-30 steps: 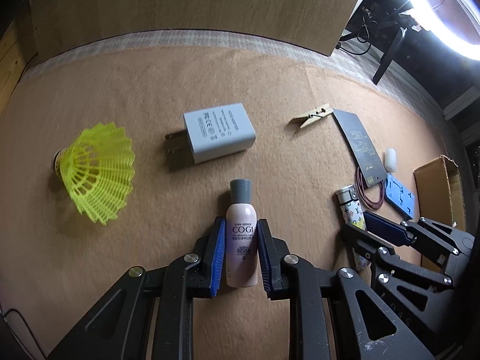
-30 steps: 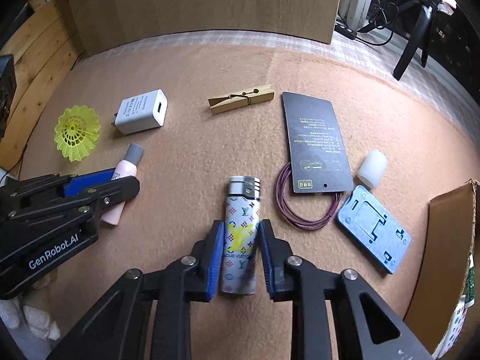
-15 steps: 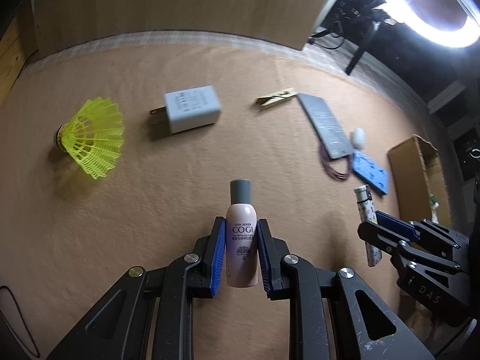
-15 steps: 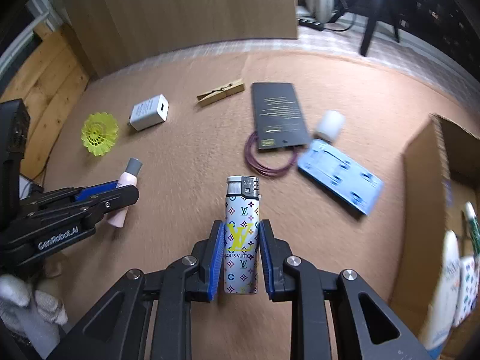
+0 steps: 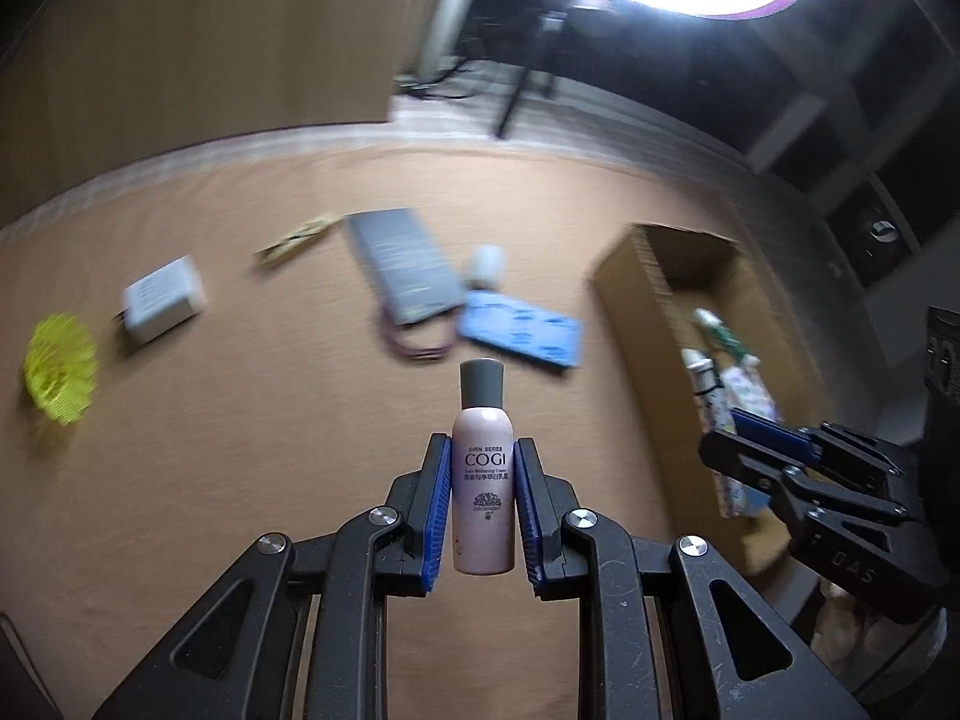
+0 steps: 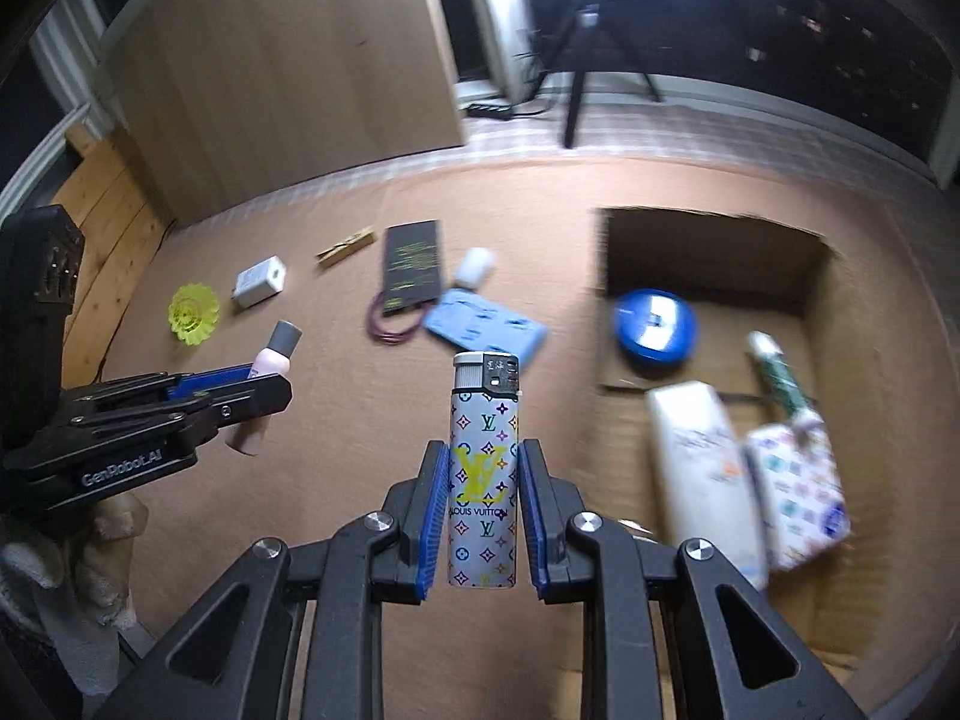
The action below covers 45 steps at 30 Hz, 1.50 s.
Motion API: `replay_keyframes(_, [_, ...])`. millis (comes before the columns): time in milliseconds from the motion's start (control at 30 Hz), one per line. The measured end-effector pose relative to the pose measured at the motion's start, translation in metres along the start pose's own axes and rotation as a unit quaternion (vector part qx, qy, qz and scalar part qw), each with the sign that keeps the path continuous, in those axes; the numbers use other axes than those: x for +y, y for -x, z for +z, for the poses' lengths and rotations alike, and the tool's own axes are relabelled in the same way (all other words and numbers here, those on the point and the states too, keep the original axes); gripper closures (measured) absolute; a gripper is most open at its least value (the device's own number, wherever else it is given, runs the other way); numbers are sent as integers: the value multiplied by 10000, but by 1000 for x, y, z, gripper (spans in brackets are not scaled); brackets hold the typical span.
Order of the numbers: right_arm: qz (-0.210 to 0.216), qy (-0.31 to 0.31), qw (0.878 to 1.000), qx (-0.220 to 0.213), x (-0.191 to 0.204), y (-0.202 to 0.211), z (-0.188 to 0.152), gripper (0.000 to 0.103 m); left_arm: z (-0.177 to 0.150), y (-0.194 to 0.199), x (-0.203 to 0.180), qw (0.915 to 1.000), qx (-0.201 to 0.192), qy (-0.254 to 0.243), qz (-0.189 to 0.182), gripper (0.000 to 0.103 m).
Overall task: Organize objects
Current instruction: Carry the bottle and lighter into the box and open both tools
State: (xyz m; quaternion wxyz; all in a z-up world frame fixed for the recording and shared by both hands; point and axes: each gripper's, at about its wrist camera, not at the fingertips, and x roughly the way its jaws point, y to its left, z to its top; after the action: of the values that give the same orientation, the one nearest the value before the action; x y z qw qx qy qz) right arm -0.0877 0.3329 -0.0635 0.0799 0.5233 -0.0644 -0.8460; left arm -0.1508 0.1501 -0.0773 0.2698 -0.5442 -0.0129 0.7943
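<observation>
A pink bottle [image 5: 483, 480] with a grey cap stands upright between the blue pads of my left gripper [image 5: 483, 441], which is shut on it and holds it above the brown mat. My right gripper [image 6: 483, 450] is shut on a white lighter [image 6: 483, 468] with a coloured monogram pattern, also off the mat. The open cardboard box [image 6: 714, 240] lies to the right of the lighter. The right wrist view shows the left gripper [image 6: 240, 384] at the left with the bottle [image 6: 273, 360]. The right gripper [image 5: 756, 438] hangs over the near end of the box [image 5: 636, 276].
On the mat lie a yellow shuttlecock [image 5: 60, 369], a white charger [image 5: 162, 297], a clothespin [image 5: 294, 237], a dark card [image 5: 402, 267] on a purple cable [image 5: 420, 348], and a blue plate [image 5: 519, 339]. The box holds a blue tin [image 6: 654, 330], tubes and a patterned pack [image 6: 798, 486].
Both grippers have risen off the mat with the bottle and the lighter and swung right. The cardboard box has come into fuller view, and the mat objects have slid left.
</observation>
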Motion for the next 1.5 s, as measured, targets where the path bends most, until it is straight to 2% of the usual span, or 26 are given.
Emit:
replay_keyframes(367, [-516, -464, 9975, -117, -73, 36, -30, 82, 2, -24, -106, 9951, 241, -777, -566, 81])
replay_keyframes(633, [-738, -718, 9947, -80, -112, 46, -45, 82, -2, -47, -157, 9904, 444, -1096, -714, 81])
replay_keyframes(1000, [-722, -880, 9935, -25, -133, 46, -55, 82, -5, -66, -178, 9882, 581, -1283, -601, 81])
replay_keyframes(1067, [-697, -867, 9938, -56, -133, 47, -55, 81, -4, -65, -178, 9880, 588, -1288, -620, 77])
replay_keyframes(1100, [-697, -857, 9939, -60, -133, 48, -55, 76, -4, -64, -178, 9879, 596, -1290, -630, 69])
replay_keyframes(1133, [-706, -847, 9939, -65, -132, 49, -55, 66, -4, -63, -178, 9880, 579, -1286, -627, 61])
replay_keyframes(1200, [-745, -852, 9935, -120, -132, 50, -54, 52, -4, -61, -177, 9883, 537, -1286, -613, 61])
replay_keyframes(1500, [-739, -850, 9935, -159, -127, 52, -53, 52, -5, -56, -171, 9888, 508, -1266, -601, 61])
